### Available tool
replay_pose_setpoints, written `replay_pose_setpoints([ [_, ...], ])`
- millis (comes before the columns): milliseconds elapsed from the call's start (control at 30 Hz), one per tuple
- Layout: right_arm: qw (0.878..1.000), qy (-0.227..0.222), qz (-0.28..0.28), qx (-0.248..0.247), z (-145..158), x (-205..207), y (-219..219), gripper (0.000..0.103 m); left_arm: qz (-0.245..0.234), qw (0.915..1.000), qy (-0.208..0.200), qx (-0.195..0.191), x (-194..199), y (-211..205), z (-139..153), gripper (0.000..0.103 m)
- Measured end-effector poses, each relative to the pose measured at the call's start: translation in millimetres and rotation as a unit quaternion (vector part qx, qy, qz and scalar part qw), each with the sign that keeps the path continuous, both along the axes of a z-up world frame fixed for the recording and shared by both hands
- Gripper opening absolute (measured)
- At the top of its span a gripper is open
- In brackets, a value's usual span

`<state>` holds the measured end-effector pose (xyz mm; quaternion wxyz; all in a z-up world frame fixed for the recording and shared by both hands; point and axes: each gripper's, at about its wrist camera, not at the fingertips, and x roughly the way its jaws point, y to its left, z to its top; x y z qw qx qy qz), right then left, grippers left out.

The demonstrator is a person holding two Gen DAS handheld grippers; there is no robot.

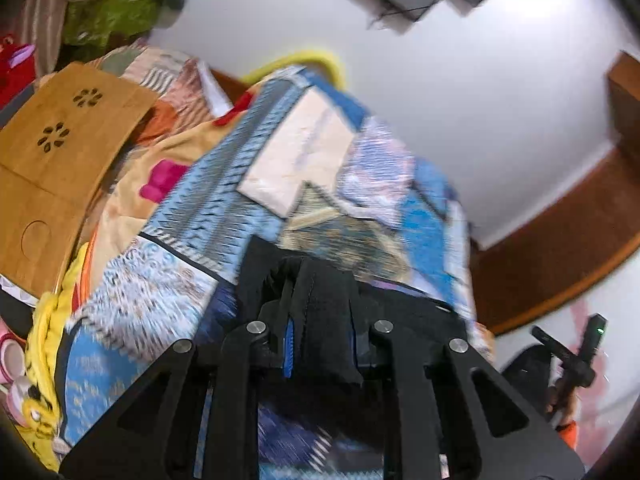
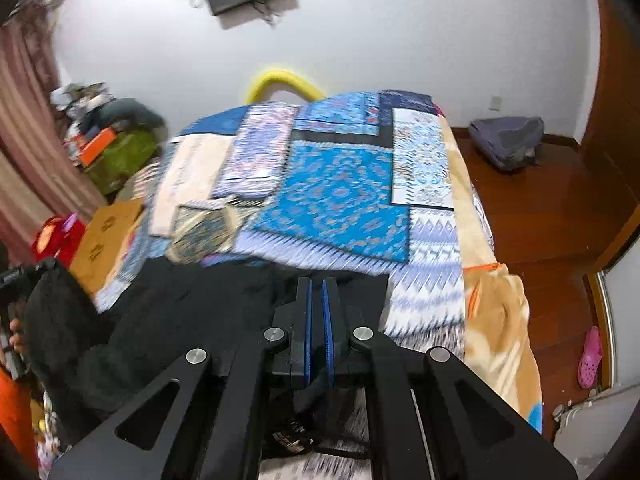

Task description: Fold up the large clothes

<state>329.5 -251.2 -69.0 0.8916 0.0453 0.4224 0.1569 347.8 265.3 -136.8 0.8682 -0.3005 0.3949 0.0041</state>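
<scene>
Right wrist view: one black garment [image 2: 168, 320] on the patchwork bedspread [image 2: 340, 196], and the right gripper [image 2: 318, 292] clamps its edge. The left gripper [image 1: 316, 280] pinches black cloth too. White wall [image 2: 400, 40], wooden floor [image 2: 540, 220].

I count two grippers, left gripper [image 1: 320, 276] and right gripper [image 2: 318, 292], one black garment [image 2: 180, 300], one patchwork bedspread [image 2: 332, 192] toward 12 o'clock.

Black garment [image 1: 320, 312] covers the left gripper's [image 1: 320, 280] fingertips; motion blur smears the patchwork quilt's [image 1: 192, 216] patterns.
</scene>
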Motion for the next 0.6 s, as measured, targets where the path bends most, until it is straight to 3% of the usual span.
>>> replay_pose_setpoints([
  [233,0.997,0.053,-0.055,-0.033,-75,83,-7,0.003,0.023,0.9943,0.104,-0.009,75,17,-113,0.019],
  [300,0.994,0.061,-0.077,-0.039,-91,98,-13,0.003,0.015,0.9917,0.128,0.006,86,12,-131,0.020],
  [433,0.994,0.046,-0.096,-0.020,-91,99,-25,0.003,-0.006,0.9904,0.130,0.045,87,1,-123,0.020],
  [600,0.996,-0.008,-0.055,-0.071,-60,66,-5,0.003,-0.020,0.9814,0.123,0.146,72,-13,-87,0.023],
])
